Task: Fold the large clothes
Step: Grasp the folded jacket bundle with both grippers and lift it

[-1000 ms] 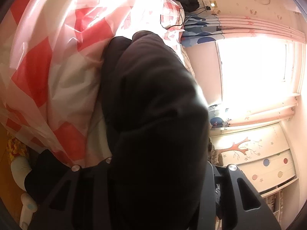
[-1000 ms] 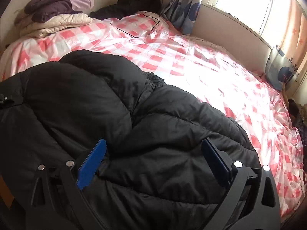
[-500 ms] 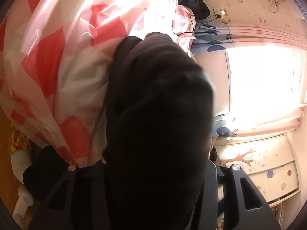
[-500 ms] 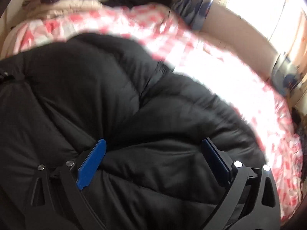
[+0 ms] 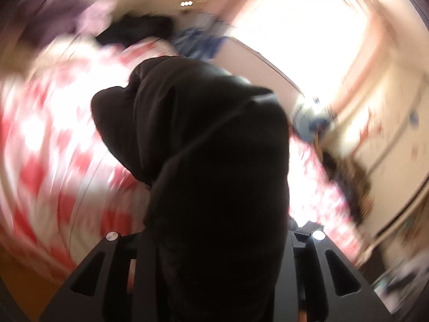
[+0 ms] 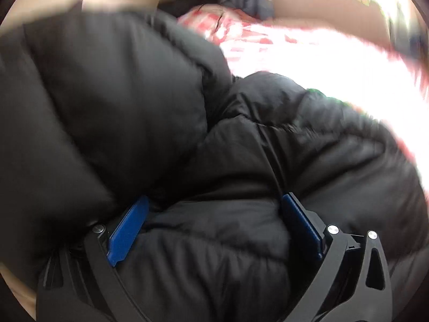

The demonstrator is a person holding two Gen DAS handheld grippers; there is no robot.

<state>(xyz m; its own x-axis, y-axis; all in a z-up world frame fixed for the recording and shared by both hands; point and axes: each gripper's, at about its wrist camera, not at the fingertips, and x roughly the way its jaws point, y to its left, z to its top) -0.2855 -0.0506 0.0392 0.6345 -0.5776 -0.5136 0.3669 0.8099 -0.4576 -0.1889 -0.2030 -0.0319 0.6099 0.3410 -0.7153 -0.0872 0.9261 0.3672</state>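
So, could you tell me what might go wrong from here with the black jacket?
1. The left gripper holds only one bunched part of the black puffer jacket; its jaws have just been closing, but slick padding could still slip out.
2. The right gripper has thick jacket bulging between wide jaws, so its hold may be loose.
3. Dragging could rumple the checked bedsheet.

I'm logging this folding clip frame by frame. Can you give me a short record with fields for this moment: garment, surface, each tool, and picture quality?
garment: black puffy jacket, bunched up and lying on the bed
surface: bed with a red and white checked sheet
left tool: its jaws have just been closing, with a thick fold of the jacket between them, filling the view
right tool: blue pads wide apart, a bulge of the jacket between them
background: bright window, dark clothes at the far end of the bed
picture quality: both views blurred
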